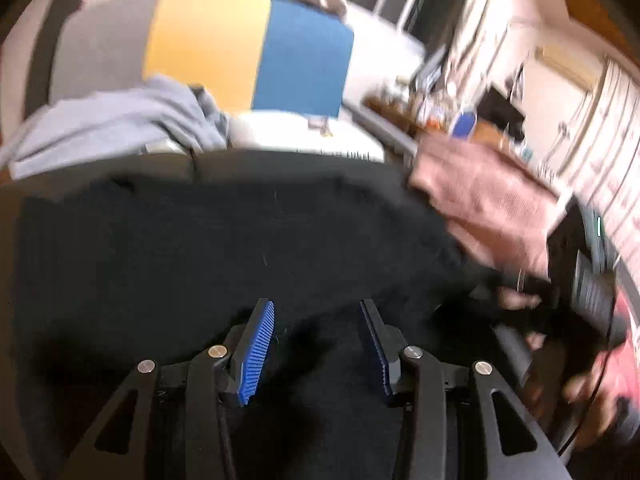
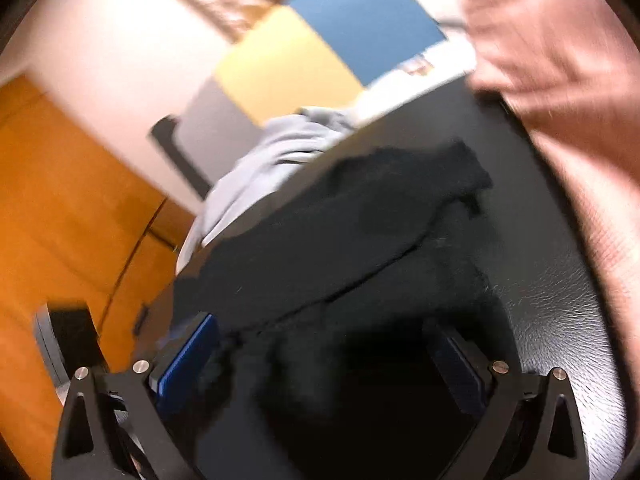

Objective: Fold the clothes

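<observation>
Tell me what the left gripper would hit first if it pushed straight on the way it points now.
Most likely the black garment spread just ahead of the left gripper; its open jaws already sit over that cloth. Blur leaves the remaining gap unclear.

1. The dark leather-textured surface [image 2: 560,320] is largely covered by a crumpled black garment [image 1: 224,240]; bare surface is seen only along its right side in the right wrist view.
2. The far edge is blocked by a heaped light grey-blue garment [image 1: 120,120] and, behind it, a panel of grey, yellow and blue blocks [image 1: 248,52].
3. The right side in the left wrist view is occupied by a pink ribbed sleeve [image 1: 488,196].
4. In the right wrist view, open orange wooden floor [image 2: 60,200] is seen left of the surface.
</observation>
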